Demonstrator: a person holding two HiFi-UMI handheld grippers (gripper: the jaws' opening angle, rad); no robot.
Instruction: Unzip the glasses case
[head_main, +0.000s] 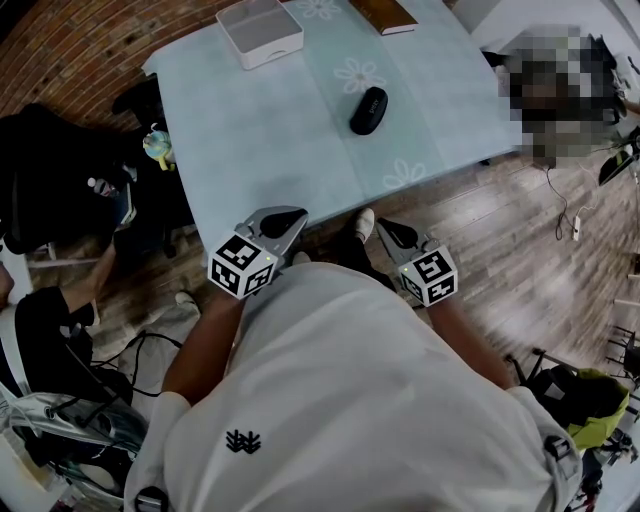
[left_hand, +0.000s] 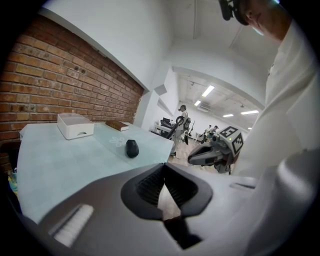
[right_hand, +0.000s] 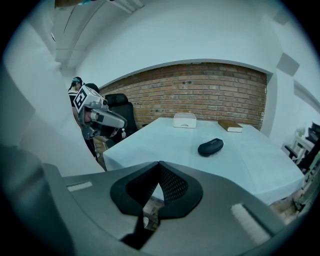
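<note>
The black glasses case (head_main: 369, 110) lies zipped on the pale blue table (head_main: 260, 140), towards its right side. It also shows in the left gripper view as the case (left_hand: 131, 148) and in the right gripper view as the case (right_hand: 210, 146). Both grippers hang close to my body, short of the table's near edge and well away from the case. My left gripper (head_main: 292, 220) is shut with nothing in it, jaws touching at the tips (left_hand: 164, 165). My right gripper (head_main: 385, 230) is likewise shut and empty (right_hand: 159, 164).
A white box (head_main: 259, 30) and a brown book (head_main: 385, 14) sit at the table's far end. A black chair (head_main: 40, 180) with bags stands left of the table. Another person (head_main: 560, 90) is at the right. Cables (head_main: 130, 360) lie on the wooden floor.
</note>
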